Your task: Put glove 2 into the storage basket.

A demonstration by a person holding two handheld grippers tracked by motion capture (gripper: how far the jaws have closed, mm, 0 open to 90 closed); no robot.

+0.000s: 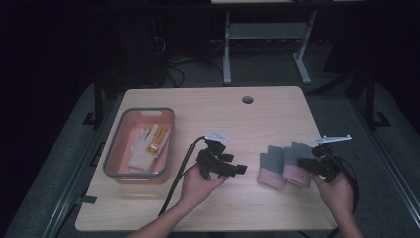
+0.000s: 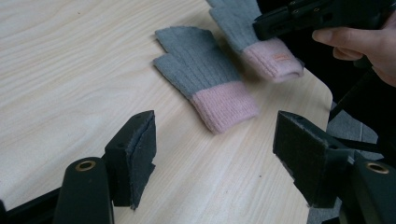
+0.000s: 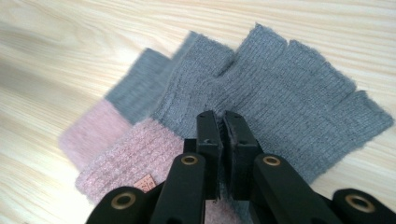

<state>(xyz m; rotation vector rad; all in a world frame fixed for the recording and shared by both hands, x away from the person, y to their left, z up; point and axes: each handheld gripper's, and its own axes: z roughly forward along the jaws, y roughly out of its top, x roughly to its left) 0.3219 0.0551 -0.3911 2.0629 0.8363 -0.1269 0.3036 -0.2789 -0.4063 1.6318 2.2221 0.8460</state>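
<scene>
- The glove with the label (image 3: pixel 280 93), grey with a pink cuff and a small tag (image 3: pixel 145 183) on that cuff, lies at the right of the worktop (image 1: pixel 237 119), and the right gripper (image 1: pixel 309 163) has its jaws pressed together on the knit near where cuff meets grey.
- In the right gripper view the two black jaws stand tight against each other with a fold of the grey fabric pinched between them; the glove's short fingers spread away toward the upper right.
- A second glove (image 1: pixel 272 168) of the same colours lies just beside it, on the left; in the right gripper view its edge runs under or against the held one, and I cannot tell which overlaps which.
- The left gripper (image 1: pixel 240 169) hovers over the middle of the worktop, its jaws wide apart with nothing between them, pointed toward the second glove.
- A pink bin (image 1: pixel 119 148) with a grey rim stands at the left of the worktop, well apart from both gloves.
- Inside the bin lies a pale work glove (image 1: pixel 143 153) with yellow-orange fingers.
- A round cable hole (image 1: pixel 247 99) sits near the worktop's far edge.
- The stretch of worktop between the bin and the gloves has only the left gripper over it.
</scene>
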